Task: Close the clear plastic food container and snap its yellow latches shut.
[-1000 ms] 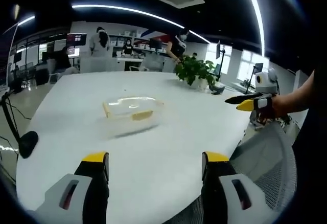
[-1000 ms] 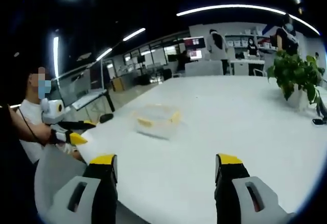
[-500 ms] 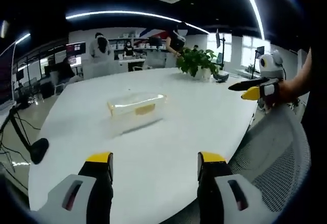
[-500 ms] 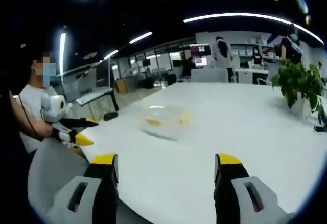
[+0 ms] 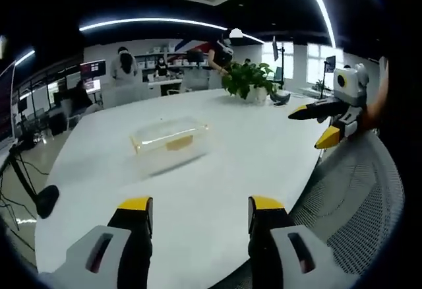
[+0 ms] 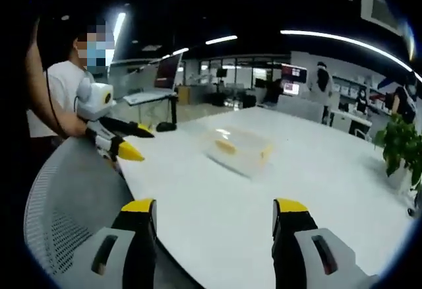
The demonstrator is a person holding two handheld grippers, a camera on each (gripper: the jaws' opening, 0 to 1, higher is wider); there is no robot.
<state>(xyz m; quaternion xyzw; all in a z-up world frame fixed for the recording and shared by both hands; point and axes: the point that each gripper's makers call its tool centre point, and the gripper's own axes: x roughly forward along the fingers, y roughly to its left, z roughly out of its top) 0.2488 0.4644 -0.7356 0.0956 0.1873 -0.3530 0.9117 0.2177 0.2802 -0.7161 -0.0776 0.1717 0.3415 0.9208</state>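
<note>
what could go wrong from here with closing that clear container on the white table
The clear container sits alone on the smooth white table, so a one-sided push on a yellow latch may slide it rather than snap it. Both the left gripper and the right gripper are open and well short of it, so both have a long approach. The clear walls blur in both views, so judging whether the lid is seated looks hard.

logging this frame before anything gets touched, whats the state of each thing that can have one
clear container: on the white table, lid resting on top, apart from both tongs
yellow latch: whether it is snapped cannot be told
left tongs: open, holding nothing, short of the container
right tongs: open, holding nothing
potted plant: upright at the table's far edge
</note>
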